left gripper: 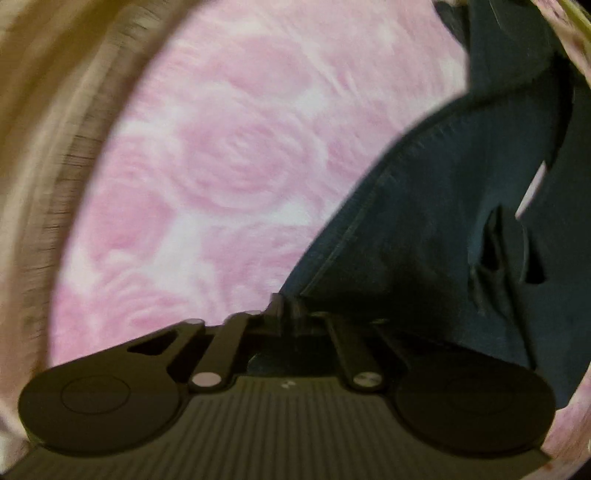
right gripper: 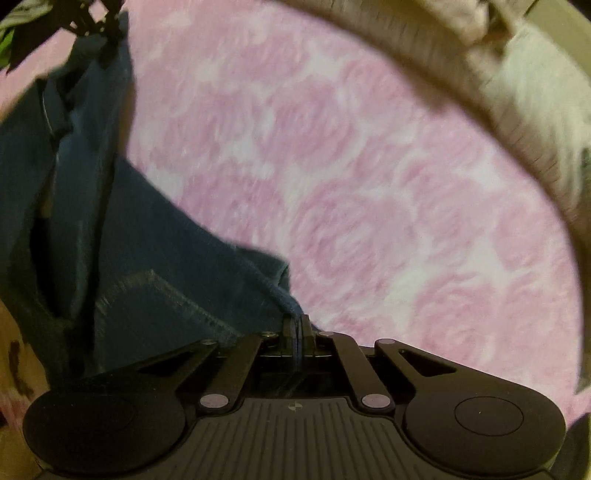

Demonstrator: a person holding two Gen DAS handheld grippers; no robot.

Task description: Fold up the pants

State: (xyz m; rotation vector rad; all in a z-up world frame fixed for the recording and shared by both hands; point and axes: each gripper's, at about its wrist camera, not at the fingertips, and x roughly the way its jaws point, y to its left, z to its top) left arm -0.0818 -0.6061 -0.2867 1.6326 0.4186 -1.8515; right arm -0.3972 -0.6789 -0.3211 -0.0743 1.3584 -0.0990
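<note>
Dark blue denim pants [left gripper: 443,206] hang to the right in the left wrist view, lifted above the pink rose-patterned bedspread [left gripper: 221,166]. My left gripper [left gripper: 286,302] is shut on a hemmed edge of them. In the right wrist view the same pants [right gripper: 122,240] fill the left side, with a stitched hem low down. My right gripper [right gripper: 297,323] is shut on a bunched corner of the denim. The other gripper [right gripper: 92,18] shows as a dark shape at the top left, holding the cloth's far end. Both views are motion-blurred.
The bedspread [right gripper: 369,184] covers the surface under both grippers. A beige edge [left gripper: 44,147] curves along the left in the left wrist view, and a beige edge [right gripper: 498,92] with pale cloth runs across the upper right in the right wrist view.
</note>
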